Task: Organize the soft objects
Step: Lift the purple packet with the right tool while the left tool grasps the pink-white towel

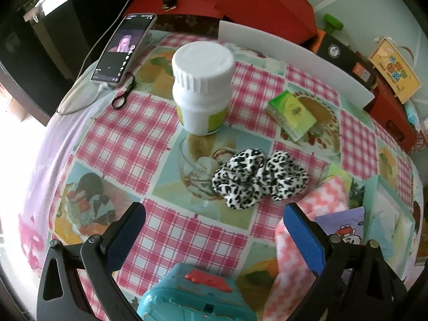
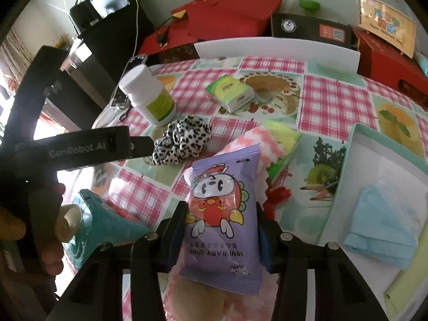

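A black-and-white leopard scrunchie [image 1: 258, 178] lies on the checked tablecloth just ahead of my left gripper [image 1: 214, 224], which is open and empty above the cloth. My right gripper [image 2: 222, 214] is shut on a purple pack of mini baby wipes [image 2: 223, 208], held above a pink-and-white cloth [image 2: 251, 139]. The cloth also shows in the left wrist view [image 1: 318, 200], and so does the pack [image 1: 345, 227]. The scrunchie [image 2: 184, 139] lies left of the pack. A mint-rimmed tray [image 2: 345, 155] at the right holds a folded blue cloth [image 2: 385, 227].
A white pill bottle [image 1: 202, 85], a green tissue pack [image 1: 293, 113] and a phone [image 1: 124, 48] with its cable are further back. A teal toy [image 1: 192, 297] sits at the near edge. A white board [image 1: 294, 56] and red boxes [image 1: 264, 2] border the far side.
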